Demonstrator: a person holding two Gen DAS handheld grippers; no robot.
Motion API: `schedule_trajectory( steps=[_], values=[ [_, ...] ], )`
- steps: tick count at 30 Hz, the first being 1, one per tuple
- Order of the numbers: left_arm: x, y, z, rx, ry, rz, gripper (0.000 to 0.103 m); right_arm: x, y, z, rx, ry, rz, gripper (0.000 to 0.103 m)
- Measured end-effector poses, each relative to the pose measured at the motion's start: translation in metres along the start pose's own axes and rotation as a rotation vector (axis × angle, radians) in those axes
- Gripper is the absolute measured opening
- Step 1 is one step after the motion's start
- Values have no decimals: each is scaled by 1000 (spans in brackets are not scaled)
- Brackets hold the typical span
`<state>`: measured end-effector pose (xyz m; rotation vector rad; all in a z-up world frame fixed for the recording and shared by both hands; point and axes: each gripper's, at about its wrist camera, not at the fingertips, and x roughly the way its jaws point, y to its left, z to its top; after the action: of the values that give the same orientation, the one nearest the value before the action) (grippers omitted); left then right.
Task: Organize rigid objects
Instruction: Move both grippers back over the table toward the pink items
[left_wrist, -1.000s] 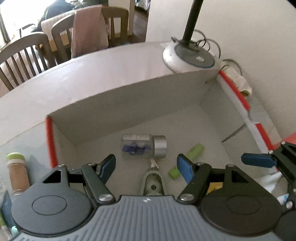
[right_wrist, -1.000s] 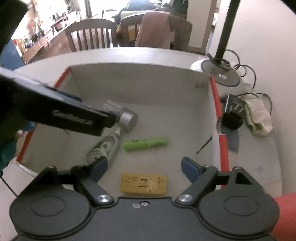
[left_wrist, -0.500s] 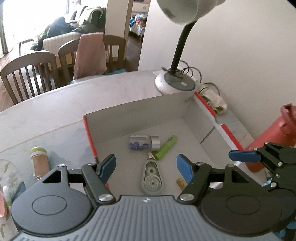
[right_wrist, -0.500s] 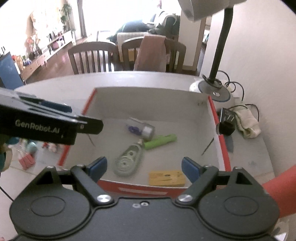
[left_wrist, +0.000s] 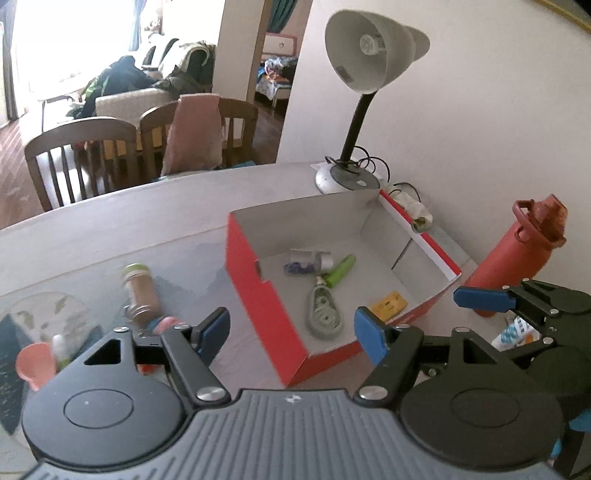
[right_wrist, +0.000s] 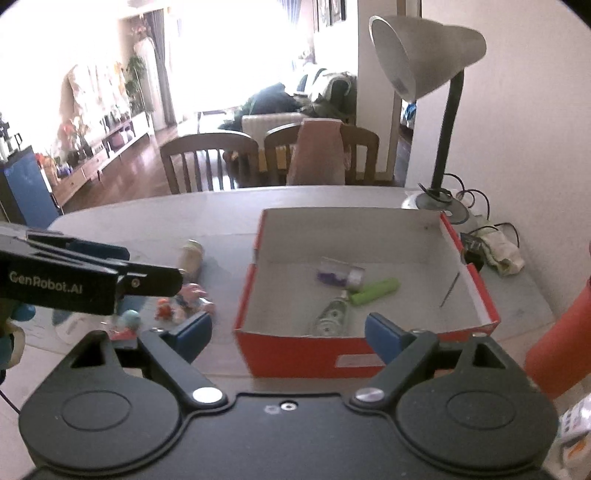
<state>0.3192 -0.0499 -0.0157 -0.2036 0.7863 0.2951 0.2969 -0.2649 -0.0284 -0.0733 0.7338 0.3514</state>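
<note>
Retreat is what has changed: both grippers have pulled up and back from the red shoebox (left_wrist: 266, 306), which a second ago filled each view. The left gripper (left_wrist: 291, 332) and right gripper (right_wrist: 288, 332) hang with jaws wide and empty. Inside the box lie the pill bottle (left_wrist: 308, 260), green tube (left_wrist: 341, 271), correction-tape dispenser (left_wrist: 325, 314) and yellow packet (left_wrist: 388, 305). Left of the box, on the tabletop (left_wrist: 110, 229), a spice jar (left_wrist: 141, 291) and small toys (right_wrist: 184, 299) remain, likely next.
</note>
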Motion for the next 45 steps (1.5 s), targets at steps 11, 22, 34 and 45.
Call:
schedule_trajectory(
  steps=[11, 22, 34, 45],
  values=[
    [-61, 44, -54, -6, -44, 21, 78, -21, 52, -23, 34, -72, 75, 100],
    [-101, 90, -91, -59, -78, 53, 83, -22, 102, -44, 47, -68, 139, 102],
    [-121, 128, -118, -95, -117, 93, 102, -13, 135, -58, 4, -37, 174, 102],
    [-106, 173, -123, -189, -128, 236, 103, 25, 159, -54, -92, 11, 253, 102]
  ],
)
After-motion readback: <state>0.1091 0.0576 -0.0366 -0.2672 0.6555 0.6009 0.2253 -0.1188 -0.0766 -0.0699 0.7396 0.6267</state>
